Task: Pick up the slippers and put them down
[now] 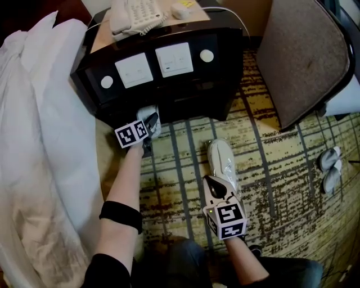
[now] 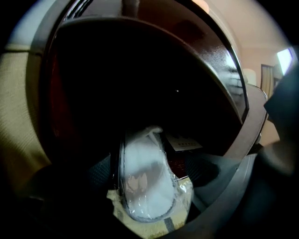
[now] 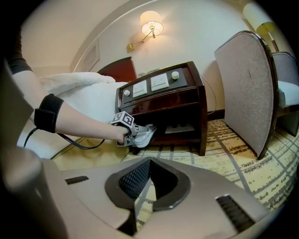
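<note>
A white slipper in clear plastic (image 2: 142, 172) lies between the dark fingers (image 2: 205, 170) of my left gripper (image 2: 152, 182), with a gap showing on its right side, so that gripper is open. The slipper's far end points into the dark lower opening of the nightstand (image 1: 163, 67). In the head view the left gripper (image 1: 151, 126) is at the nightstand's foot. A second wrapped slipper (image 1: 220, 160) lies on the patterned carpet just ahead of my right gripper (image 1: 216, 188). The right gripper (image 3: 142, 186) is shut, with nothing visible between its jaws.
A white-covered bed (image 1: 34, 140) runs along the left. A telephone (image 1: 135, 14) sits on the nightstand. A padded chair (image 1: 306, 56) stands at the right, with another pair of slippers (image 1: 329, 169) on the carpet beyond it. A paper card (image 2: 184, 142) lies inside the nightstand.
</note>
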{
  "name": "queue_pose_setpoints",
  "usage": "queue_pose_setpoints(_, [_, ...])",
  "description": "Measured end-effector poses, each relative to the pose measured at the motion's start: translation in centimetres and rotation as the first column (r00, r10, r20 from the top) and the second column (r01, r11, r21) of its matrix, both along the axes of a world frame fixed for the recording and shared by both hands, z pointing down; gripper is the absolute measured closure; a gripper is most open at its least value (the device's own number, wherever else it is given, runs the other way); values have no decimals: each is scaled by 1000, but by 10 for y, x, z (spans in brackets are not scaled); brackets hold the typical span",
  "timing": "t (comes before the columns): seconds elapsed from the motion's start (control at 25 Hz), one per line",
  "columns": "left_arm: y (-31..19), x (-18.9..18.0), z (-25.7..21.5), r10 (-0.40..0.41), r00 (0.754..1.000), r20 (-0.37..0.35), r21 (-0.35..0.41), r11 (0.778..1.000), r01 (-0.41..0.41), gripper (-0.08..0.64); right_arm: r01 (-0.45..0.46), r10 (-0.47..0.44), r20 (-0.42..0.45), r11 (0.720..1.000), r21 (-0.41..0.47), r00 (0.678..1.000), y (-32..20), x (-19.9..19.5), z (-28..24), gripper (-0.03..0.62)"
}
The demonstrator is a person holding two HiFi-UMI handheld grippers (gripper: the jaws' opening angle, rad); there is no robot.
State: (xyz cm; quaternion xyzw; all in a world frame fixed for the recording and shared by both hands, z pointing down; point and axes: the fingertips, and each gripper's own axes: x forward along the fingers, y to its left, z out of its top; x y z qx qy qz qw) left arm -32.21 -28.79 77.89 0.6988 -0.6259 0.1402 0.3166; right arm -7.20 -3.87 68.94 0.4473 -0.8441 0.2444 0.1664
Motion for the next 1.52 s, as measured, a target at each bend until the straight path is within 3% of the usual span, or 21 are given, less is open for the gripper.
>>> queue_pose_setpoints(0.28, [23, 2, -17, 27, 994, 108, -6, 1000, -26, 66, 1, -2, 13, 1000, 14, 1000, 4, -5, -12, 592])
queue_pose_setpoints(0.4, [46, 19, -30, 86, 984, 153, -10, 996, -86, 75, -12, 11, 25, 1000, 19, 1000, 6, -5, -19, 592])
queue_pose_setpoints(0.48, [63, 33, -43, 143, 970, 198, 6, 989, -147, 184, -16, 15, 35, 999, 28, 999, 10, -8, -28, 592])
queue_pose_setpoints(0.6, [88, 47, -69, 163, 952, 259, 54, 982, -183, 393, -14, 12, 47, 999, 47, 999, 12, -12, -38, 592])
queue_pose_setpoints(0.76, [129, 71, -98, 154, 953, 261, 114, 975, -189, 560, -19, 16, 48, 998, 61, 999, 20, -5, -45, 592])
queue_pose_setpoints(1.16, [245, 119, -134, 167, 968, 186, 179, 963, -201, 560, -58, 58, 7, 996, 60, 998, 46, 25, -40, 592])
queue_pose_setpoints(1.52, [332, 124, -116, 145, 973, 178, 141, 975, -171, 560, -74, 75, -16, 997, 38, 997, 72, 40, -25, 592])
